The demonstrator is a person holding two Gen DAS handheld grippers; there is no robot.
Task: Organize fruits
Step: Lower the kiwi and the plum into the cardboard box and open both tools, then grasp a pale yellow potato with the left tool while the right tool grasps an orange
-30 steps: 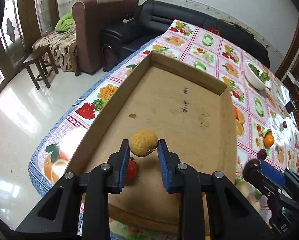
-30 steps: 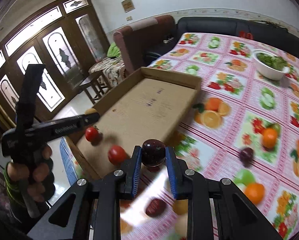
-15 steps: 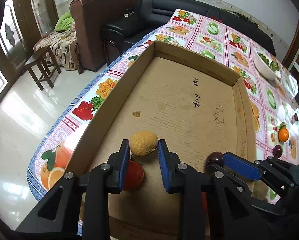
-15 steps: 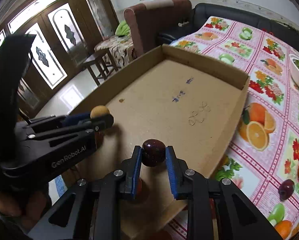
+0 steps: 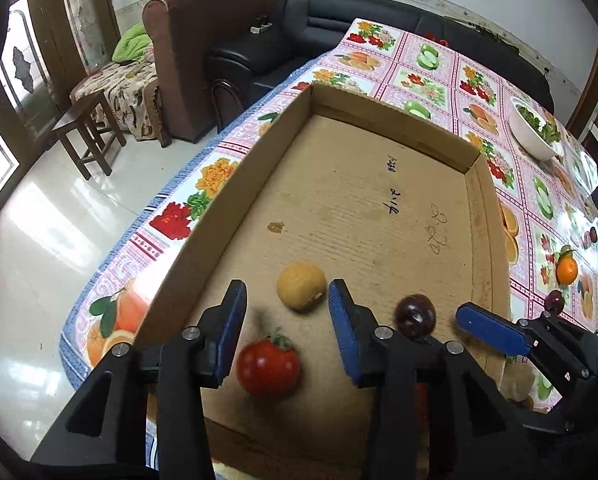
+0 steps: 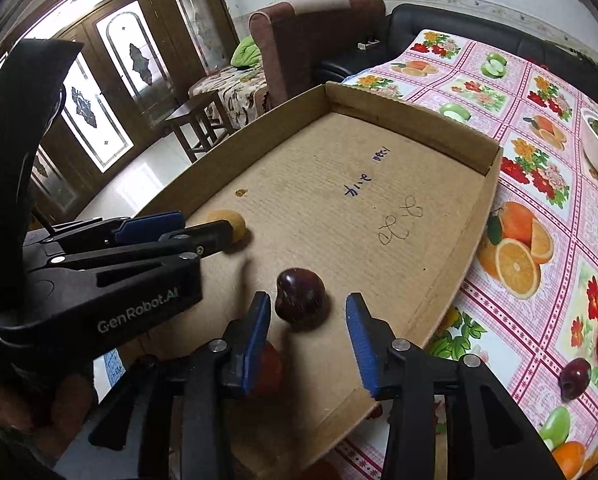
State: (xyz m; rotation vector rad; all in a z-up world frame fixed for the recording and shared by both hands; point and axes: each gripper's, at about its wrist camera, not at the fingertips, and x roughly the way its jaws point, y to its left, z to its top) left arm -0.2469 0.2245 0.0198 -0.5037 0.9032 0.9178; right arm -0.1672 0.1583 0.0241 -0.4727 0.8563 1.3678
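Observation:
A shallow cardboard tray lies on the fruit-print tablecloth. My left gripper is open, with a yellow-brown fruit resting on the tray floor between its fingertips and a red tomato just below it. My right gripper is open around a dark red plum that sits on the tray floor. The plum also shows in the left wrist view. The yellow fruit shows in the right wrist view, partly behind the left gripper. A second red tomato sits behind my right gripper's left finger.
On the tablecloth to the right lie an orange, a dark plum and more fruit. A white bowl of greens stands at the far right. A sofa, armchair and stool stand beyond the table's left edge.
Both grippers have opened. The yellow-brown fruit and the dark plum, held before, now rest on the tray floor between the open fingers.

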